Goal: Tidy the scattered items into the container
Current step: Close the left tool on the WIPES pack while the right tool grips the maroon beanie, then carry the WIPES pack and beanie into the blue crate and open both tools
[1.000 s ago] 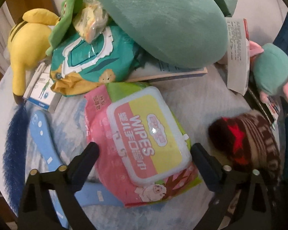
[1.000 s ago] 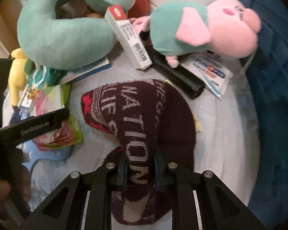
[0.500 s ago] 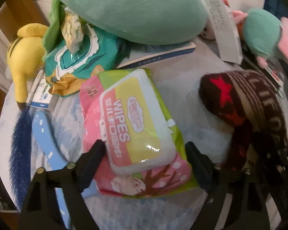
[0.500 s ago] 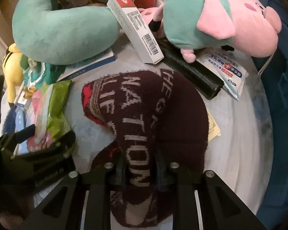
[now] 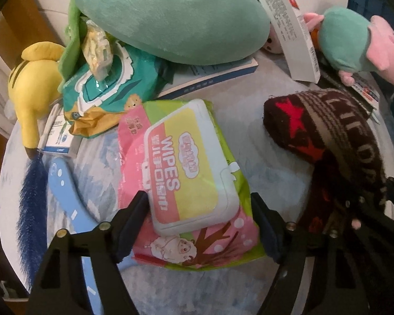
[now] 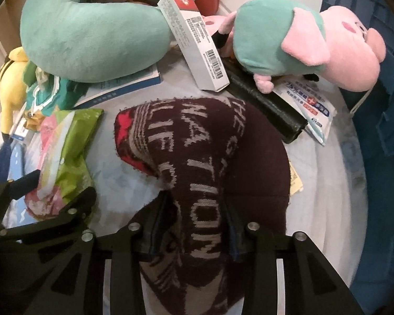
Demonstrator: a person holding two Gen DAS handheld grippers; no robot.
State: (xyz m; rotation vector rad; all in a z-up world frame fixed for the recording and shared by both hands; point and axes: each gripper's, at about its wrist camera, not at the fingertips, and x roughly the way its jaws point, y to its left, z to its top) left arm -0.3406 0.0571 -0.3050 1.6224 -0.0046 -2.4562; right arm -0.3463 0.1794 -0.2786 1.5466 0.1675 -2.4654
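1. Left hand-held gripper (image 5: 198,216) sits low over the pink-and-green wipes pack (image 5: 186,183), one finger each side of its near end. The jaws have just been closing in; both fingers look right up against the pack's sides, but I can't tell if they're actually squeezing yet.
2. Right hand-held gripper (image 6: 194,225) straddles a raised fold of the dark knit hat (image 6: 210,157). Its jaws have just been opening, and the fold stands between the fingers with small gaps either side, so it's not really clamped.
3. Hat and wipes lie side by side on the pale desk (image 6: 323,183), hat to the right, close but apart.
4. Left of the wipes: a blue plastic piece (image 5: 65,191) and a dark blue brush (image 5: 30,210).
5. Further back, a teal wipes pack (image 5: 110,92) leans by a yellow plush (image 5: 31,89), with a big green neck pillow (image 6: 92,39) behind on top of a booklet (image 5: 212,76).
6. Behind the hat: a white box (image 6: 197,44), a black bar (image 6: 265,102), a sachet (image 6: 310,107) and a pink-and-green pig plush (image 6: 302,39).
7. The blue container (image 6: 375,105) stands at the right edge of the desk.
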